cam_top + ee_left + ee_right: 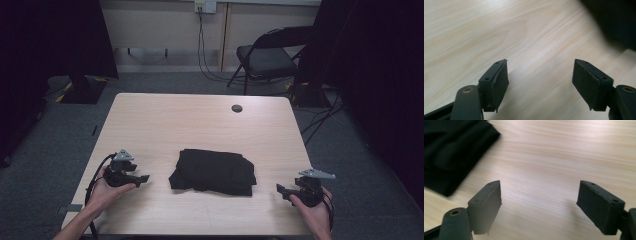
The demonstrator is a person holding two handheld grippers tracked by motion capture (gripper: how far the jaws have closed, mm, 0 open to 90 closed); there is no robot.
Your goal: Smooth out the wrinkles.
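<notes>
Pale wooden table (200,120) carries a folded black cloth (212,171) near its middle. Left gripper (145,178) and right gripper (280,189) flank it, well apart, jaws open and empty.

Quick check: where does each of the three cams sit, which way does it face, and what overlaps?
High view: above the person's side, looking forward and down on the light wooden table; forearms, left gripper, right gripper.
Left gripper view: rides the left gripper, open jaws over bare wood.
Right gripper view: rides the right gripper, open jaws, wood beyond.
Shared: the folded black cloth lies in the high view and at the right gripper view's upper left.
</notes>
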